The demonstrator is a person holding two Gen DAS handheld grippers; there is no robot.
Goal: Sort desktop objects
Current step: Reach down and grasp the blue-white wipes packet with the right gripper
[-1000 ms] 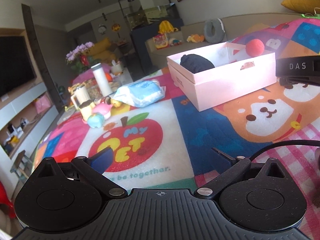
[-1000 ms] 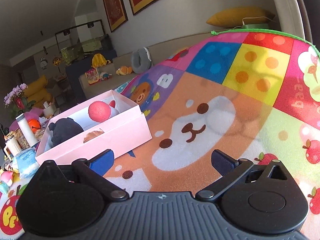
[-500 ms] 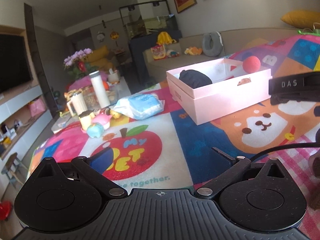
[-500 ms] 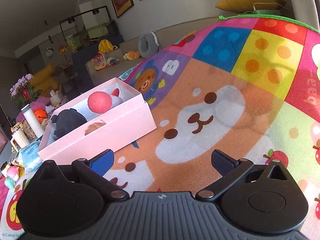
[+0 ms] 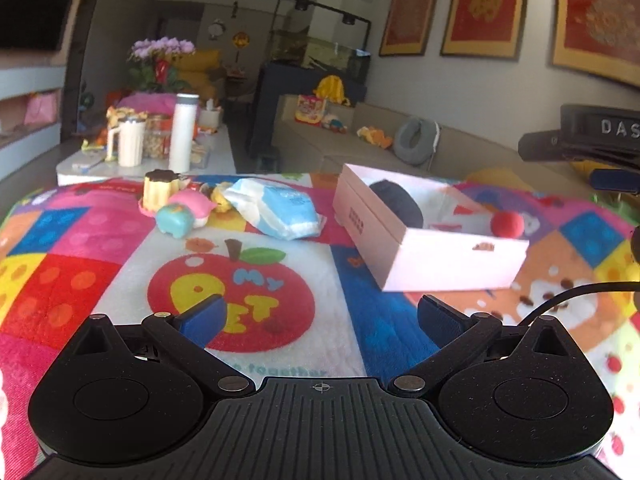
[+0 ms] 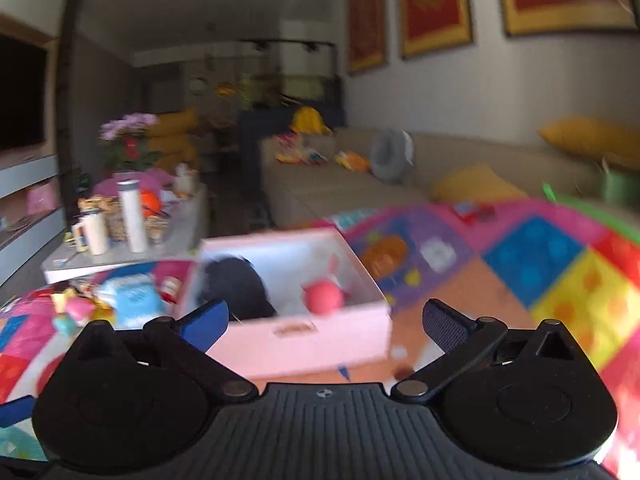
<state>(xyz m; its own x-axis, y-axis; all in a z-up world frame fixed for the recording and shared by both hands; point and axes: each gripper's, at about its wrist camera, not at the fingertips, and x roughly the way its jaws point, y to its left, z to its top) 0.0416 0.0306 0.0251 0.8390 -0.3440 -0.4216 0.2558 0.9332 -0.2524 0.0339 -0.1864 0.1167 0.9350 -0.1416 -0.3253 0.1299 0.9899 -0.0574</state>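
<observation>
A pink open box (image 5: 452, 264) sits on the colourful play mat (image 5: 72, 280); it holds a dark round object (image 5: 396, 202) and a red ball (image 5: 507, 224). It also shows in the blurred right wrist view (image 6: 320, 340), with the ball (image 6: 323, 299) inside. Left of the box lie a blue-white packet (image 5: 276, 210), a teal and pink squishy toy (image 5: 182, 216) and a pudding-shaped toy (image 5: 160, 192). My left gripper (image 5: 320, 318) is open and empty above the apple print. My right gripper (image 6: 326, 326) is open and empty, in front of the box; its body shows at the left wrist view's right edge (image 5: 592, 136).
A low white table (image 5: 144, 160) behind the mat carries a white bottle (image 5: 182, 132), a mug and jars. A beige sofa (image 5: 360, 148) with toys and a grey neck pillow (image 5: 416, 142) runs along the far wall. A black cable (image 5: 576, 294) crosses the mat at right.
Both grippers have tilted up and swung left, so the room fills more of each view. The right wrist view now faces the box and is motion-blurred. Both stay open and empty.
</observation>
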